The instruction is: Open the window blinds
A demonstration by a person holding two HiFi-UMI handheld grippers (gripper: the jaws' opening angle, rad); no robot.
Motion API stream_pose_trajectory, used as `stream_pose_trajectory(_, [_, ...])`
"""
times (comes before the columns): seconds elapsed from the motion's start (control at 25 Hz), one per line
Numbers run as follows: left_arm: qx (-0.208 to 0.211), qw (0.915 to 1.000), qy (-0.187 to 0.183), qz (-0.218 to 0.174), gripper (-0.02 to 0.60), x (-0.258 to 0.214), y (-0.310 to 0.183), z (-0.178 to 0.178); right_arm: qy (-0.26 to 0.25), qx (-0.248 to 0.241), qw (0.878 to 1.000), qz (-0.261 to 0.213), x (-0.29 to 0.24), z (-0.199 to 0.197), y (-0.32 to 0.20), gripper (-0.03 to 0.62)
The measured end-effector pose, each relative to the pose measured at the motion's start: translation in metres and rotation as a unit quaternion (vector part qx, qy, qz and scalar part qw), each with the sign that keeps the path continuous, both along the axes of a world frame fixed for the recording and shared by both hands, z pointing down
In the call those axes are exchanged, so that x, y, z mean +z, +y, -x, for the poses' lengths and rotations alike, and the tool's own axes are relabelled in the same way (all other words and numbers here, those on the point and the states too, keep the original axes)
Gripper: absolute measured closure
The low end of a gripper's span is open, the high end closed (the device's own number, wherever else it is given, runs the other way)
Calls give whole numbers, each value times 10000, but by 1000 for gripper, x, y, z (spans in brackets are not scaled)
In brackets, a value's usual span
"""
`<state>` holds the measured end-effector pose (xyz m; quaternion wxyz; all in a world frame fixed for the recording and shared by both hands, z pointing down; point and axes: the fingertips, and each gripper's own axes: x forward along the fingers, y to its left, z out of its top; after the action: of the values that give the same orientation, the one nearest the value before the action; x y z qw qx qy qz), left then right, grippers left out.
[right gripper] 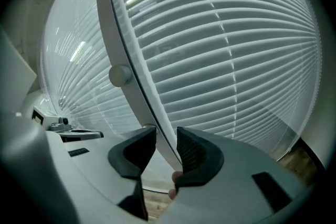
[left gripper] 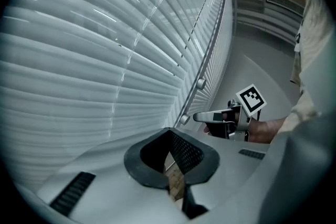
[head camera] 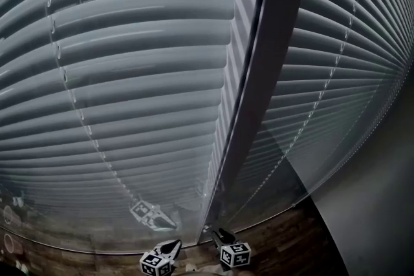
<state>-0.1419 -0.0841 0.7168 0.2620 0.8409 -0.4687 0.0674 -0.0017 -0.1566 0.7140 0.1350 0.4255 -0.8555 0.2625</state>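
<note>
Closed grey slat blinds (head camera: 129,74) fill the head view in two panels, split by a dark upright frame (head camera: 265,74). A thin white tilt wand (right gripper: 108,18) hangs along that frame. My right gripper (right gripper: 166,141) is shut on the wand, which runs up between its two black pads; it also shows low in the head view (head camera: 218,234) and from the side (left gripper: 202,117). My left gripper (left gripper: 169,134) is shut with nothing in it. It sits just left of the right one (head camera: 171,246), pointing at the left blind panel (left gripper: 79,60).
A round white knob (right gripper: 119,75) sits beside the wand, and two such knobs (left gripper: 200,83) show along the frame. Wooden flooring (head camera: 284,249) lies below the blinds. A plain wall (head camera: 375,203) closes the right side. The person's sleeve (left gripper: 310,107) is behind the right gripper.
</note>
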Motion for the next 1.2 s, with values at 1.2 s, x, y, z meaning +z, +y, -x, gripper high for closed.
stream_pose_trajectory(1.2, [-110,9999,93,64,571,2,4,-2,-79,194,9996,198,12,-23,-7,477])
